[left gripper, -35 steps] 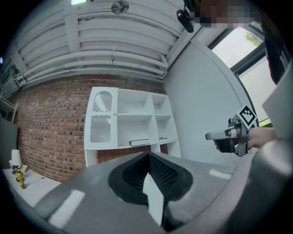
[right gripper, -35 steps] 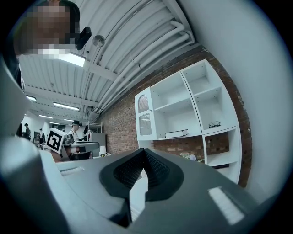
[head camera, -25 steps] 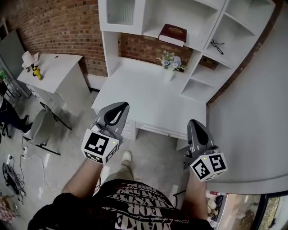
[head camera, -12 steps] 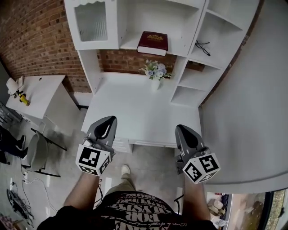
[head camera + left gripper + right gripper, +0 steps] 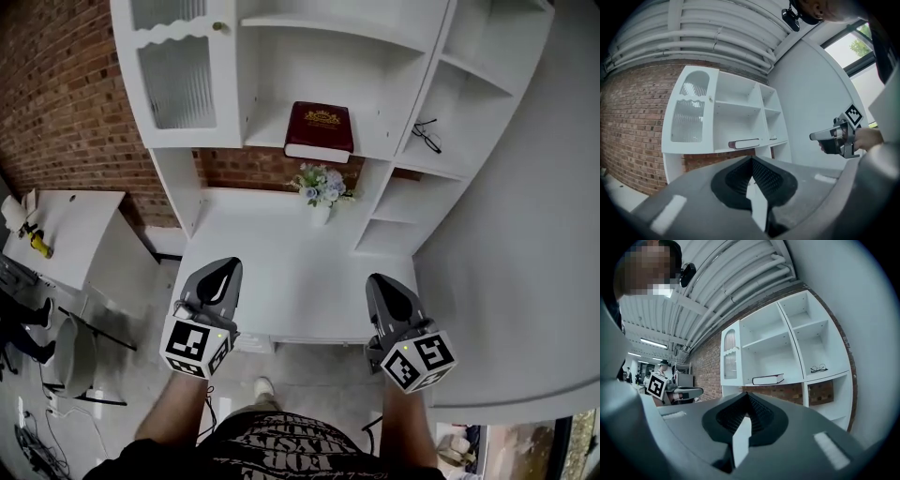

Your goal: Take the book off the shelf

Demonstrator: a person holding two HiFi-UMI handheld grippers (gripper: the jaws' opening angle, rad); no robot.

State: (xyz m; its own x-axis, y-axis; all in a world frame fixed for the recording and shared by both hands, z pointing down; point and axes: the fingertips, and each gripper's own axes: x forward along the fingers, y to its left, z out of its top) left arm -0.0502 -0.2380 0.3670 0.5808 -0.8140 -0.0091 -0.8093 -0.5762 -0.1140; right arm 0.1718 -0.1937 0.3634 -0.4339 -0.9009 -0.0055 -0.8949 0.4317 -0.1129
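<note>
A dark red book (image 5: 320, 130) lies flat on the middle shelf of a white shelf unit (image 5: 267, 127), well ahead of both grippers. My left gripper (image 5: 221, 274) and right gripper (image 5: 382, 286) hover side by side over the near edge of the white desk (image 5: 281, 253), both shut and empty. In the left gripper view the book (image 5: 744, 143) shows far beyond the shut jaws of my left gripper (image 5: 751, 161), with the right gripper (image 5: 834, 137) off to the side. The right gripper view shows the book (image 5: 768, 379) above the jaws of my right gripper (image 5: 748, 397).
A small vase of flowers (image 5: 322, 187) stands on the desk under the book's shelf. Glasses (image 5: 426, 134) lie in the compartment to the right. A ribbed-glass cabinet door (image 5: 176, 80) is at the left. A white wall (image 5: 525, 234) runs along the right; a side table (image 5: 56, 234) and chair (image 5: 75, 352) stand left.
Both grippers and the head view have moved toward the desk and shelf unit, so the shelf now looks closer. The jaws stay shut and the book has not moved.
</note>
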